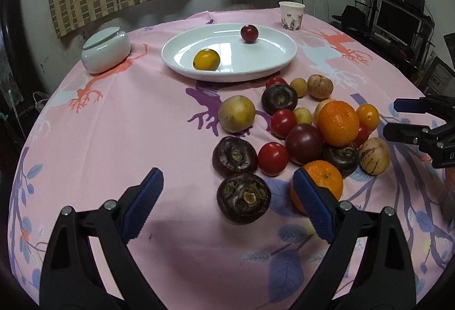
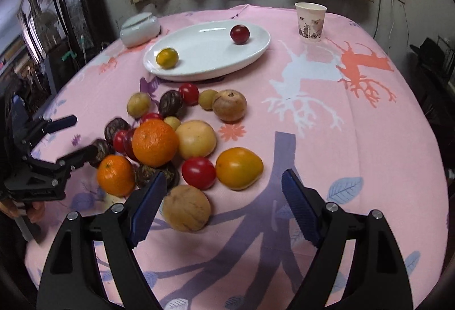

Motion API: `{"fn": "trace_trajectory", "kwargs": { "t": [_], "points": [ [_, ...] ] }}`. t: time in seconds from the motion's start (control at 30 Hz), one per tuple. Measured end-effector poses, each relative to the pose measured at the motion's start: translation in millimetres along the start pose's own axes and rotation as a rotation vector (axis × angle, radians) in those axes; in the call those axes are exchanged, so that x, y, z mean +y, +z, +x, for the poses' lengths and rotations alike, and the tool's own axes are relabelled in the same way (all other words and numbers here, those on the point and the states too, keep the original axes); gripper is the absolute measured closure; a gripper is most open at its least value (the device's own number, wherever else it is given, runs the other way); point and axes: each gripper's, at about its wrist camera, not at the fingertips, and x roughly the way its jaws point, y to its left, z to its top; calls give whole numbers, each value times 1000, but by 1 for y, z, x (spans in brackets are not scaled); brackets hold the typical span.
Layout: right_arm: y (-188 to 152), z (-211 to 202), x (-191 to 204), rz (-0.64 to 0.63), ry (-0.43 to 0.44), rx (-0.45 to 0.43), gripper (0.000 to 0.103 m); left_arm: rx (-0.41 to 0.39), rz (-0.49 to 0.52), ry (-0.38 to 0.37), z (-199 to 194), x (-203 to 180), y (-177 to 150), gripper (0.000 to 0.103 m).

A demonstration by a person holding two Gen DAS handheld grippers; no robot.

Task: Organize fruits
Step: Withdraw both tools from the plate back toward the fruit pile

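Fruit lies heaped right of the tabletop's middle, near the white oval plate [image 1: 284, 53], and with both the left gripper [image 1: 227, 204] and right gripper [image 2: 224, 204] fingers apart and empty, the dark ridged round fruit [image 1: 243, 198] looks firm, light, rollable, best pinched across its middle.

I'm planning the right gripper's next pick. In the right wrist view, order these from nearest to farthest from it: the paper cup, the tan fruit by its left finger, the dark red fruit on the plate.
1. Tan fruit: just ahead of the right gripper, beside its left finger.
2. Dark red fruit: on the white plate, far side.
3. Paper cup: back right, past the plate.
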Motion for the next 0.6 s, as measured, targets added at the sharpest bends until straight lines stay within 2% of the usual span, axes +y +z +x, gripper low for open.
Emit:
{"fn": "trace_trajectory", "kwargs": {
  "t": [0.07, 0.2, 0.37, 0.53, 0.6],
  "points": [
    [-3, 1, 8, -48, -35, 6, 20, 37, -10, -7, 5, 1, -2, 9],
    [-5, 2, 12, -72, -34, 12, 20, 65, -6, 27, 10, 2, -6, 9],
    [-5, 3, 10, -68, -35, 12, 20, 139, -22, 4, 22, 5, -11, 11],
    [-5, 1, 12, -70, -26, 9, 20, 135, -18, -10, 25, 3, -13, 31],
    [-6, 2, 14, -79, -30, 10, 20, 132, -7, -38, 25, -1, -14, 49]
  ]
}}
